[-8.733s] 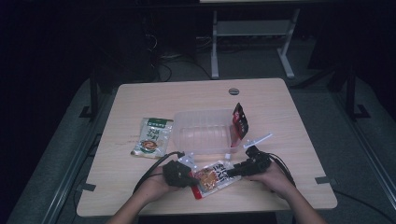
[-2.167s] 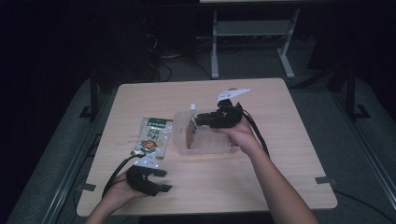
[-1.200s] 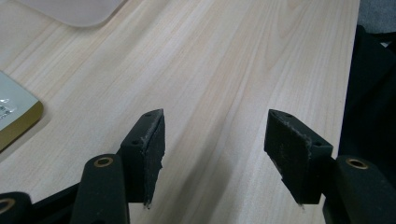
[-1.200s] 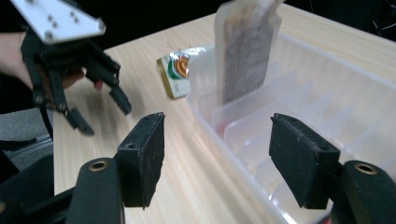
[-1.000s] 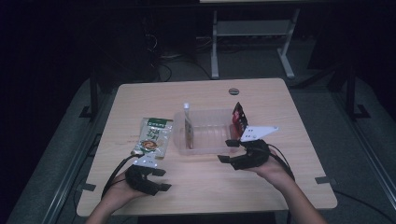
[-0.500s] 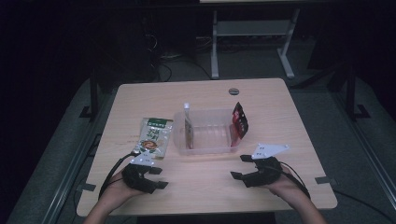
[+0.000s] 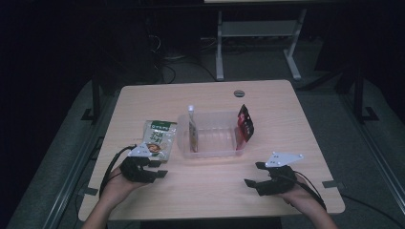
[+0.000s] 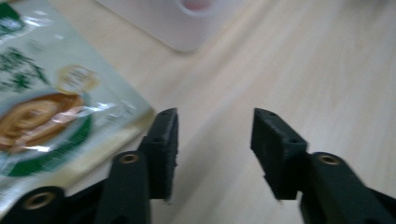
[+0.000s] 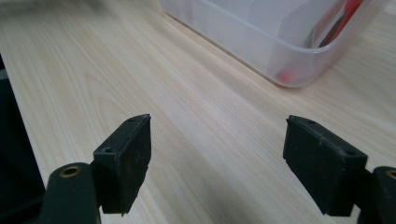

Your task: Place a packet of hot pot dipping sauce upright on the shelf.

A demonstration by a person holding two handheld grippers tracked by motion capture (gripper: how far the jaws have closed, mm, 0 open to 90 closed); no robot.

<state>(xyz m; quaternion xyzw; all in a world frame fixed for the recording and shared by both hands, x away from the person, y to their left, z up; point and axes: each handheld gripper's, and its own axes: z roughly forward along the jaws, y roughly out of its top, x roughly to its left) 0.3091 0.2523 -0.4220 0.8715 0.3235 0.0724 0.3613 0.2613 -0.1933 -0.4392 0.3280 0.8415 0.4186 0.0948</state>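
1. Packing snack packets into the clear plastic container (image 7: 212,149) looks like the work in hand: one packet (image 7: 193,136) stands on edge at the container's left end, a red packet (image 7: 245,123) leans at its right end, and the green-and-white snack pouch (image 7: 160,138) lies flat on the table (image 7: 286,114) just left of the container.
2. At the near left, the left gripper (image 8: 214,140) sits low at the pouch's near right corner. Its jaws have just been closing, yet they hold nothing; only bare wood shows between them, and the pouch's corner (image 8: 135,109) lies just beside the left-hand jaw.
3. At the near right, the right gripper (image 9: 217,140) stands wide open and empty over bare table, the container's near corner (image 9: 299,70) ahead of it. Its jaws have just been opening.
4. Risk, as I judge it: if the left gripper closes where it is, it will pinch air or clip only the pouch's sealed edge, and the slick film could slip out.
5. Pushing a jaw against the flat pouch could slide it away across the wood instead of getting under it.
6. Carried by one corner, the pouch may sag and catch the container's rim or knock over the standing packet.
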